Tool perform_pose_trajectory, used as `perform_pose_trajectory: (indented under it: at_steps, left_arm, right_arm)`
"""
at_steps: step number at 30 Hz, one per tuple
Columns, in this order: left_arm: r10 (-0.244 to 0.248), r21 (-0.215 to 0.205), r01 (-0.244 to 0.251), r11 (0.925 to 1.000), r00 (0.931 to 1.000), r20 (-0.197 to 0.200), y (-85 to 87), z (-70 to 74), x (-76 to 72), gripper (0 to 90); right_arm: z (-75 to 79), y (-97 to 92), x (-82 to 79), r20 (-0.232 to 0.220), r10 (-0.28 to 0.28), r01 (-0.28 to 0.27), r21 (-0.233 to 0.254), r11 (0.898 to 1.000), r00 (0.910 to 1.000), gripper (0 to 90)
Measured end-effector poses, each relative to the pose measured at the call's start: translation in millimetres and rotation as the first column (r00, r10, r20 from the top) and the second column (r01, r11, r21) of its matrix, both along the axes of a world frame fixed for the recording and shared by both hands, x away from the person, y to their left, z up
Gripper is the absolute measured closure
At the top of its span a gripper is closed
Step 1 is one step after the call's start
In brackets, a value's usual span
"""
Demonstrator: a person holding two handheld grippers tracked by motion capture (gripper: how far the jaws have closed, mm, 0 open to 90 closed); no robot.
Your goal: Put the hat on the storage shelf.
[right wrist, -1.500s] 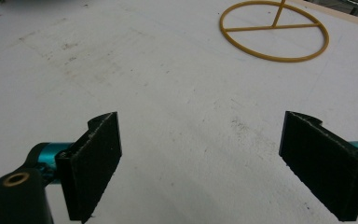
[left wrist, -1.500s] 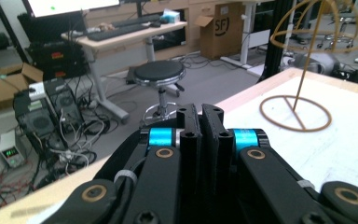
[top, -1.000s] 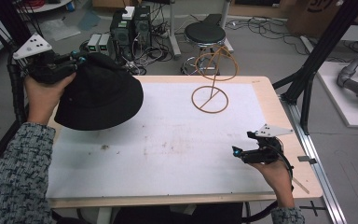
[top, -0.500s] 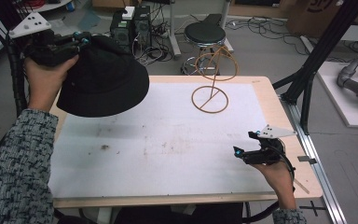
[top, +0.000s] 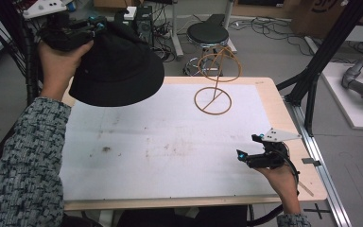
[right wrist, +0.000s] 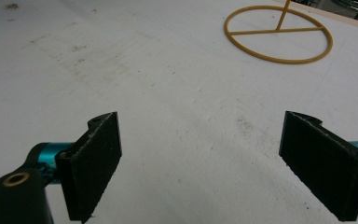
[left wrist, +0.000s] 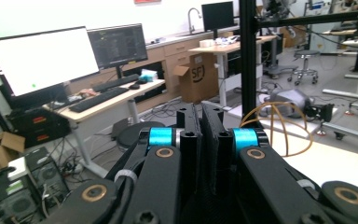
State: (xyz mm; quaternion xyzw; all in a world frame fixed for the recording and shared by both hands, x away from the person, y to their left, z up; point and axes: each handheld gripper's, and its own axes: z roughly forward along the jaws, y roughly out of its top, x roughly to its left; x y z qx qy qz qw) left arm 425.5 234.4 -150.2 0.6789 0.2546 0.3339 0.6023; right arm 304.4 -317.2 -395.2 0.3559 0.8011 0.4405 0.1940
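Two grippers were in the scene, one in each hand of the person. On the white tabletop [top: 170, 142] stood a thin yellow wire stand [top: 213, 80], with a round ring as its base and a loop on top, near the far edge and a bit to the right of the middle. It was the one thing standing on the surface, between the far edge and the right gripper, and nothing lay between it and the black hat [top: 116, 71]. Behind the tabletop were a black round stool [top: 208, 34], many cables on the floor and some computer boxes. A black frame post [top: 312, 85] rose beside the right edge.

The left gripper [top: 92, 26] was raised above the far left corner of the tabletop. Its jaws were pressed together on the fabric of the hat, at the brim, and the hat hung below and to the right of it, clear of the surface. In the left gripper view the dark cloth sat clamped between the left gripper's [left wrist: 200, 140] two closed jaws, and the stand showed just beyond them.

The right gripper [top: 250, 149] rested low near the right front part of the tabletop, well apart from the hat. In the right gripper view the right gripper's [right wrist: 200, 168] jaws stood wide apart with nothing between them, and the ring base of the stand lay farther ahead.
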Motion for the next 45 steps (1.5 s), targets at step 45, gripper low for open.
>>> perform_pose_trajectory:
  at_steps: [45]
  left_arm:
    - [-0.164,-0.103,0.162,0.9814,0.9865,-0.008,-109.5,24.9,69.6,85.7]
  right_arm:
    - [-4.7,-7.0,-16.5,-0.002,-0.004,0.004,0.018,1.0,1.0,12.7]
